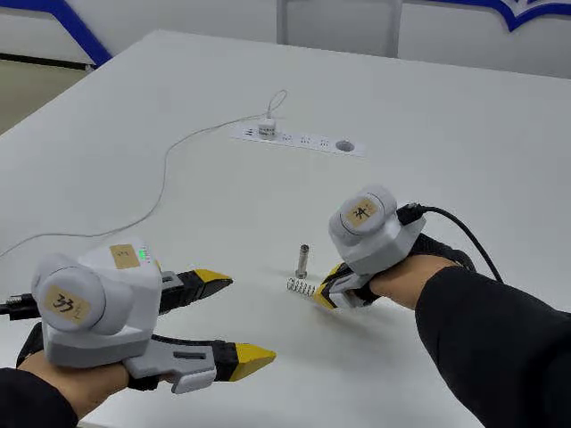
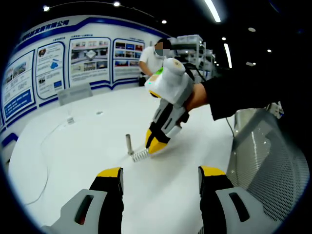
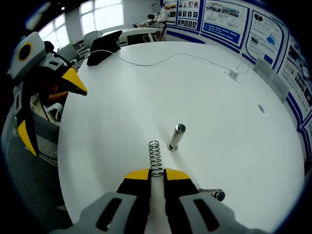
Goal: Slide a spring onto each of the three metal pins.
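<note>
A short metal pin stands upright on the white table. My right gripper is shut on one end of a small coil spring, which lies low just beside the pin's base. In the right gripper view the spring sticks out ahead of the closed jaws, its free end next to the pin. A second pin with a spring on it lies by the right jaw. My left gripper hovers open at the near left, holding nothing. The left gripper view shows the spring and the pin.
A white power strip with a plugged-in adapter and a thin cable lies further back on the table. A mesh chair back stands close at the table's edge. A person stands far off by the wall posters.
</note>
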`<action>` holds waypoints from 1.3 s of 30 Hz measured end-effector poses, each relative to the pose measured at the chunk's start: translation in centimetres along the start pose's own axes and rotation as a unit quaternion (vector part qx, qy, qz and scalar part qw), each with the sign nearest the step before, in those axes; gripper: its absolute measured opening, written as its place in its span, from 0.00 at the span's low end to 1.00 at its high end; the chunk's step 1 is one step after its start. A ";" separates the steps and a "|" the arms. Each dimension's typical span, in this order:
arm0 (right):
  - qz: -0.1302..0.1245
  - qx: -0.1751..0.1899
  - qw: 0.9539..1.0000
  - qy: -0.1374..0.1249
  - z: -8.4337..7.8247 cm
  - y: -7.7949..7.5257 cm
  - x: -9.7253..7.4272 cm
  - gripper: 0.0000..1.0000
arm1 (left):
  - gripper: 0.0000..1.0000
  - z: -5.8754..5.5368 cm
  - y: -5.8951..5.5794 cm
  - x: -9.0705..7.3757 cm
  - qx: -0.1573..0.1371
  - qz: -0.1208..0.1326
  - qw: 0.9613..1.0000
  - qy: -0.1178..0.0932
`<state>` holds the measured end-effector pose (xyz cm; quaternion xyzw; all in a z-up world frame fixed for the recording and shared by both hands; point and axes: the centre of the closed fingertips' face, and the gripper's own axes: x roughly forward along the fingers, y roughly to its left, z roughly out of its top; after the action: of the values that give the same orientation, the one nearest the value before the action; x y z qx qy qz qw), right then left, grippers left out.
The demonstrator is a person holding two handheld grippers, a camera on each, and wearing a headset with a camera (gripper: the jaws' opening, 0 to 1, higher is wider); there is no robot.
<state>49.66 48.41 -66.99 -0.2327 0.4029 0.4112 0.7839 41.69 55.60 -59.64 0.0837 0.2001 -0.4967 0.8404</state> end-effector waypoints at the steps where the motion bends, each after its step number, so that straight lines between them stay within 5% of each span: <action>1: 0.000 -0.001 1.000 0.000 0.1 0.0 -0.1 0.11 | 0.64 0.0 0.0 0.0 0.000 0.000 1.000 0.000; 5: 0.001 -0.006 1.000 0.004 -0.1 0.0 -0.1 0.04 | 0.64 0.0 0.0 0.0 0.000 0.000 1.000 -0.001; 20: 0.003 -0.005 1.000 0.003 -0.5 -0.5 0.5 0.14 | 0.64 -0.1 0.1 0.1 -0.001 0.000 1.000 0.000; 39: 0.024 -0.024 0.999 0.012 -1.5 0.4 1.3 0.13 | 0.63 -0.1 0.1 0.0 -0.001 0.002 1.000 0.001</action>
<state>49.15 48.16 -68.87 -0.2468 0.4077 0.4367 0.7630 41.77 55.70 -59.75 0.0836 0.2013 -0.4947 0.8413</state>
